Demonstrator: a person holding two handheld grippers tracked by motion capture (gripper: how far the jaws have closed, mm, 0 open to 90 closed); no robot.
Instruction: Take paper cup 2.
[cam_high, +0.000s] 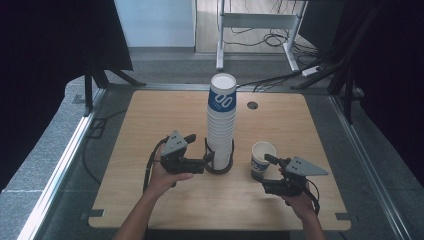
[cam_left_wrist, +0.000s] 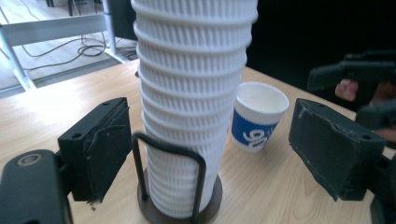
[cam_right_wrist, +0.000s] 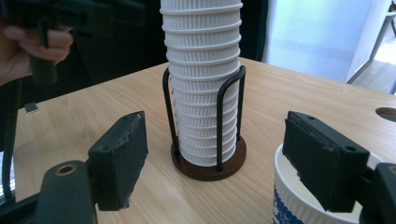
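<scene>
The cup stack (cam_left_wrist: 194, 102) runs past both gripper views' top edges.

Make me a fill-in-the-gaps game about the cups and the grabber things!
1. The tall stack of cups stands in a dark wire ____ with a round base.
2. The single cup standing alone on the table is white and ____.
3. The left hand-held gripper is beside the stack with its jaws ____.
4. In the high view, the single cup stands nearest the ____ hand-held gripper.

Missing words: holder; blue; open; right
</scene>
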